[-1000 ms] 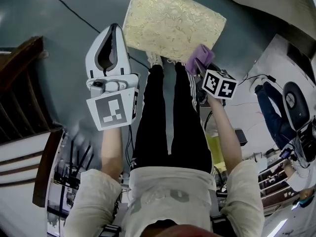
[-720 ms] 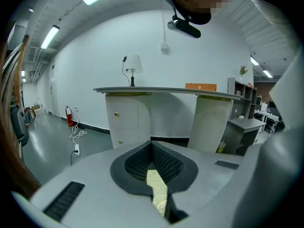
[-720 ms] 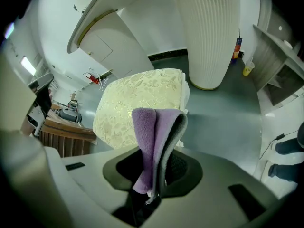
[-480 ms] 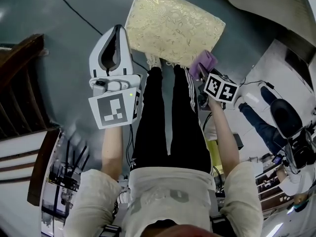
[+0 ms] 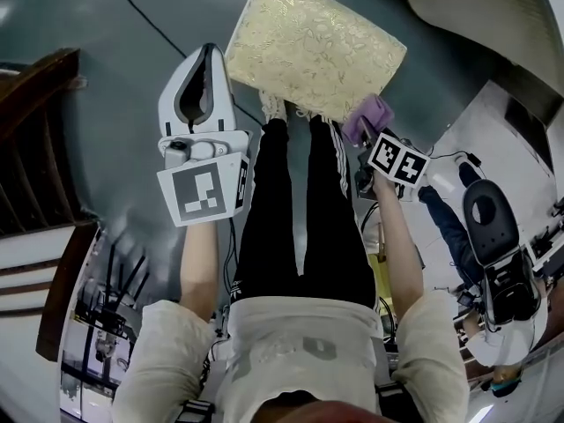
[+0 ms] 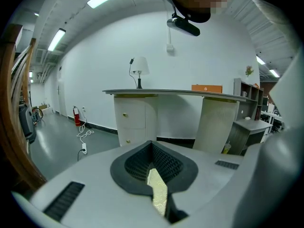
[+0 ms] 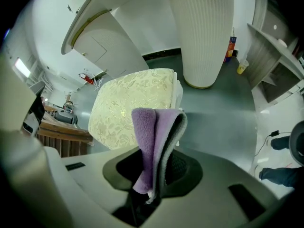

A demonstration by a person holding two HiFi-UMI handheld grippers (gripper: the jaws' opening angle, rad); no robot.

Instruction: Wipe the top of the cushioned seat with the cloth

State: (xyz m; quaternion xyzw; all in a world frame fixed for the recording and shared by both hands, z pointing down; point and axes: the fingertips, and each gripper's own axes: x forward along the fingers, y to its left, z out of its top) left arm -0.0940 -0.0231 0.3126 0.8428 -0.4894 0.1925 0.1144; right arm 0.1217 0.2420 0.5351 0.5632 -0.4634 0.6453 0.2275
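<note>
Cloth (image 5: 368,117) slightly rightward now; jaw-clamped fold only in right gripper view

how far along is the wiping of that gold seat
Done: the purple fleece cloth is clamped in the right gripper. In hand: it sits by the near edge of the gold patterned cushioned seat; contact unclear. To do: wipe the seat's top. The left gripper is shut, empty.

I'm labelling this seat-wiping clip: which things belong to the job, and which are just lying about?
Job: cushioned seat, purple cloth, right claw shut on it.
Lying about: lamp, fire extinguisher, orange box, floor cable.
</note>
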